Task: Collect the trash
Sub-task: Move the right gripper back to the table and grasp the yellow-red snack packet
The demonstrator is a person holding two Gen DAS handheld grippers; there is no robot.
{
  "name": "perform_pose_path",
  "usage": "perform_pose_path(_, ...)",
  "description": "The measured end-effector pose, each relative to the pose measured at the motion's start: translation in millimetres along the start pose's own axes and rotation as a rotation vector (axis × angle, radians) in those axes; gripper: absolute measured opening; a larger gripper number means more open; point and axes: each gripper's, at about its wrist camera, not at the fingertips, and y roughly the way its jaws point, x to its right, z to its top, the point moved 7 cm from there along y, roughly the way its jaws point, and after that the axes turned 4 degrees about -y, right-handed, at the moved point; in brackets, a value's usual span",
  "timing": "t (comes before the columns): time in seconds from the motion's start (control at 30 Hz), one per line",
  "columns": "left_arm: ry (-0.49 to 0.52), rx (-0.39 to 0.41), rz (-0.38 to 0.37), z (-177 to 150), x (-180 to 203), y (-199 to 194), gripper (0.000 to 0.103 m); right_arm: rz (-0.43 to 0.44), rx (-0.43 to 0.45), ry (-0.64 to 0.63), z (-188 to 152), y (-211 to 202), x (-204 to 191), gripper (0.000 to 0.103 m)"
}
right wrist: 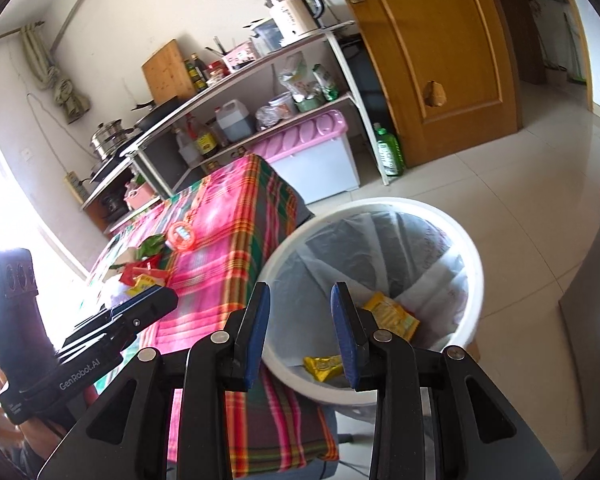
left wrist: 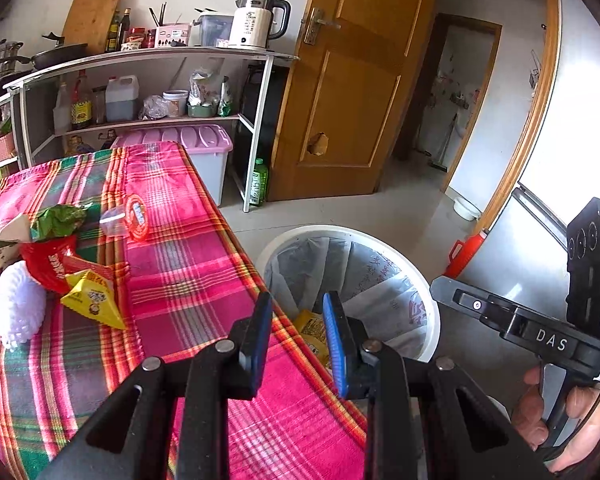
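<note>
My left gripper [left wrist: 299, 312] is open with nothing between its blue pads, over the table's edge beside the white bin [left wrist: 430, 300]. My right gripper [right wrist: 301, 296] is open and empty, above the bin's [right wrist: 474, 256] near rim. Two yellow wrappers [right wrist: 392, 316] [right wrist: 324, 366] lie inside on the clear liner; one yellow wrapper [left wrist: 312, 328] also shows in the left wrist view. On the pink plaid cloth [left wrist: 204, 280] lie a yellow triangular packet [left wrist: 94, 298], a red bowl [left wrist: 46, 264], a green wrapper [left wrist: 60, 220], a clear cup with a red lid [left wrist: 134, 216] and a white foam net [left wrist: 20, 308].
A hand holds the right tool's black housing [left wrist: 552, 340] at the right of the left wrist view. Behind the table stand a white shelf unit [left wrist: 260, 120] with a kettle [left wrist: 256, 20], a pink-lidded box [left wrist: 204, 148], a green bottle [left wrist: 259, 182] and a wooden door [left wrist: 352, 80]. A tiled floor surrounds the bin.
</note>
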Motion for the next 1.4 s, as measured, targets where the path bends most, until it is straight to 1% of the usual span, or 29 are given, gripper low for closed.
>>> perform_pose_path(0.17, -0.016, 0.032, 0.056, -2.9, -22.8, -20.4, 0.028, 0.034, -0.011, -0.045, -2.0, 4.2, -28.1, 0.033)
perform_pose_path(0.43, -0.064, 0.063, 0.116, -14.8, -65.3, -49.1, 0.028, 0.094, -0.043, -0.101, -9.6, 15.5, -66.6, 0.033)
perform_pose_path(0.53, -0.084, 0.073, 0.145, -18.3, -79.9, -57.1, 0.028, 0.116, -0.050, -0.117, -11.5, 19.9, -78.5, 0.035)
perform_pose_path(0.6, -0.098, 0.080, 0.162, -20.1, -89.6, -63.0, 0.032, 0.126, -0.056, -0.124, -11.9, 23.3, -84.5, 0.039)
perform_pose_path(0.63, -0.108, 0.085, 0.169, -21.0, -94.9, -66.1, 0.042, 0.131, -0.058, -0.127, -12.1, 24.9, -87.6, 0.039)
perform_pose_path(0.67, -0.119, 0.093, 0.175, -21.6, -100.0, -69.1, 0.047, 0.136, -0.061, -0.130, -12.3, 26.0, -90.9, 0.040)
perform_pose_path(0.87, -0.168, 0.115, 0.232, -20.0, -132.5, -80.0, 0.047, 0.156, -0.075, -0.165, -10.6, 36.6, -112.2, 0.041)
perform_pose_path(1.1, -0.215, 0.117, 0.296, -13.0, -170.7, -79.6, 0.047, 0.185, -0.092, -0.204, -6.8, 53.0, -134.1, 0.041)
perform_pose_path(1.23, -0.240, 0.103, 0.315, -8.6, -188.4, -72.9, 0.052, 0.200, -0.098, -0.225, -4.7, 61.6, -146.1, 0.041)
perform_pose_path(1.4, -0.265, 0.072, 0.315, -5.8, -199.5, -57.7, 0.054, 0.212, -0.113, -0.240, -2.8, 75.1, -157.8, 0.041)
